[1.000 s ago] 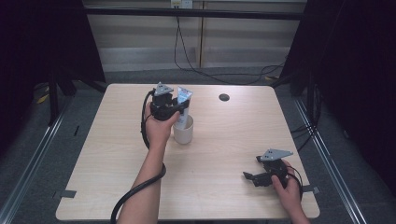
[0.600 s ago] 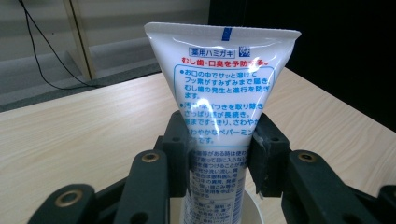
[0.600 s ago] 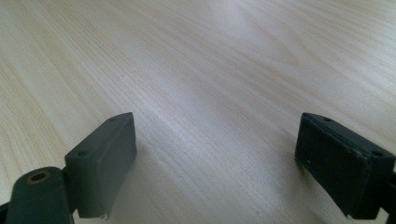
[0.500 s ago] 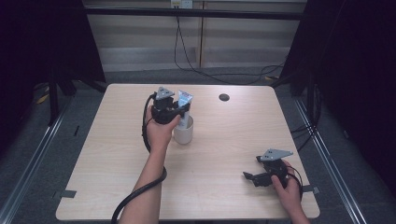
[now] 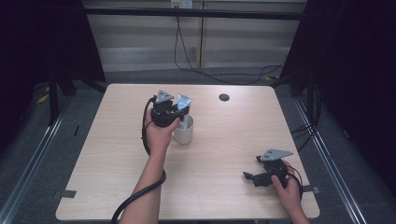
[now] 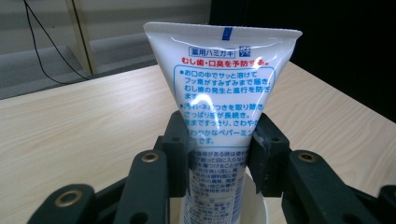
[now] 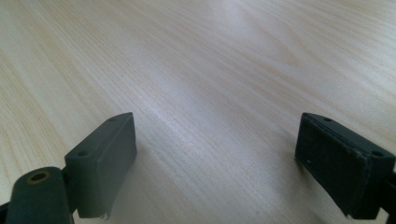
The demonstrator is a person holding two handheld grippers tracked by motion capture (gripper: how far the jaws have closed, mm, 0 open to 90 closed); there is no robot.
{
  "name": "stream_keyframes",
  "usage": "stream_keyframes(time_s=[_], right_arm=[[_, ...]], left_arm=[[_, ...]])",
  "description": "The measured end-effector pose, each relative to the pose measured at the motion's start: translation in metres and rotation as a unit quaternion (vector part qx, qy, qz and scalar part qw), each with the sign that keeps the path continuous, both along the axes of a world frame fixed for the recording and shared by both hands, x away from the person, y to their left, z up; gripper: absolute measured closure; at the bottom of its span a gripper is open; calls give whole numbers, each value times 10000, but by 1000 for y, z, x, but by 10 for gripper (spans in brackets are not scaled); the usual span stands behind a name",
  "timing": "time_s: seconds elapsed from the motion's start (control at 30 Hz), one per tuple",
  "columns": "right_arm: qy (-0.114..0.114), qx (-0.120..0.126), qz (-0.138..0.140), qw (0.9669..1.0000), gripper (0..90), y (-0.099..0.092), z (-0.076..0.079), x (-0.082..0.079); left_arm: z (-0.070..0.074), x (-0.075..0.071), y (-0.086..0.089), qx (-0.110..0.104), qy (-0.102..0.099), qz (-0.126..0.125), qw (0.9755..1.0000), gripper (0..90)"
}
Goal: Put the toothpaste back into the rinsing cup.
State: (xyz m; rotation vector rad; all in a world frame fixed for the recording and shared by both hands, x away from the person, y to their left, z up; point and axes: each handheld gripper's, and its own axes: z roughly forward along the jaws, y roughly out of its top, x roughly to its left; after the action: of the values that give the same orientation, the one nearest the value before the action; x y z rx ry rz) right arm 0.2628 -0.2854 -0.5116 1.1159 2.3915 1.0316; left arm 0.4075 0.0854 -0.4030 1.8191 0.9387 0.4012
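Holding tube upright over cup, toward the table's far edge.
Left claw (image 6: 219,154) clamping tube (image 6: 223,88) mid-body, long axis standing vertical, lower end sitting inside cup (image 5: 183,132) directly below; right claw (image 5: 259,176) resting open by the near right corner, well apart; nothing blocking the drop.
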Motion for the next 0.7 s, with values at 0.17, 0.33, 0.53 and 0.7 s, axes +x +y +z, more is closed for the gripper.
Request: stream_keyframes(time_s=[0.17,0.33,0.53,0.7], right_arm=[[0,-1,0,10000,121,0,0,0],[3,-2,-4,10000,121,0,0,0],[3,-2,-5,10000,121,0,0,0],[12,1,-6,10000,121,0,0,0]], left_arm=[[-3,-1,0,16,-12,-36,10000,636],[-7,-3,-2,4,-6,-67,10000,634],[-10,-6,-3,-7,-1,-47,10000,631],[-12,-7,-4,19,-7,-72,10000,628]])
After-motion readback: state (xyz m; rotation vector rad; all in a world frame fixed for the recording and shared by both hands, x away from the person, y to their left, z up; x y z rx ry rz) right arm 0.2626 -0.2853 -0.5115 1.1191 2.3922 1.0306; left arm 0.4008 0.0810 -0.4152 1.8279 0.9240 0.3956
